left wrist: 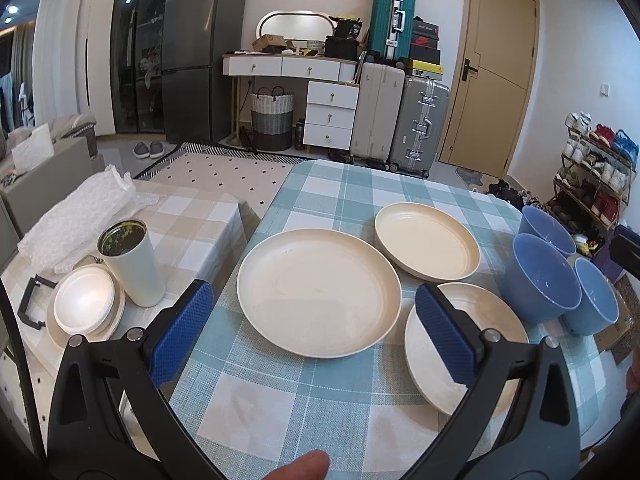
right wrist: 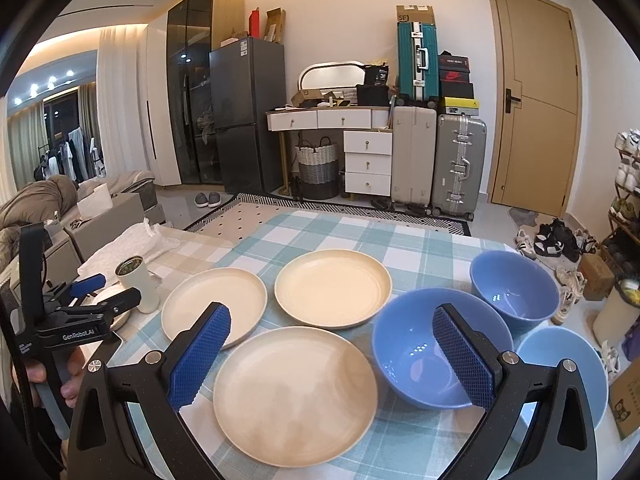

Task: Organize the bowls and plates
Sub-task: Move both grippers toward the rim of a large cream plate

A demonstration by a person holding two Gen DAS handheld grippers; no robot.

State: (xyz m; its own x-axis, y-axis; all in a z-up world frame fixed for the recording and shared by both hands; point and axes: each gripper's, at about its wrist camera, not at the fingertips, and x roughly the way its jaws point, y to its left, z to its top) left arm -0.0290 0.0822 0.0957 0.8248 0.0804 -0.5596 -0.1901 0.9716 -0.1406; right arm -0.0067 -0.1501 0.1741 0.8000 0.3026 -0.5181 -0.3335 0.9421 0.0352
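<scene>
Three cream plates lie on the blue-checked table: a large plate straight ahead, a far plate, and a near plate partly behind my right finger pad. Three blue bowls cluster at the right. My left gripper hovers open above the large plate, holding nothing. In the right wrist view the near plate sits below my open, empty right gripper, with the closest bowl behind its right finger. The left gripper shows at the far left, held by a hand.
A lower side table with a beige check cloth stands to the left. It carries a white tumbler, a stack of small white bowls and bubble wrap. Shoes and a shoe rack are beyond the table's right edge.
</scene>
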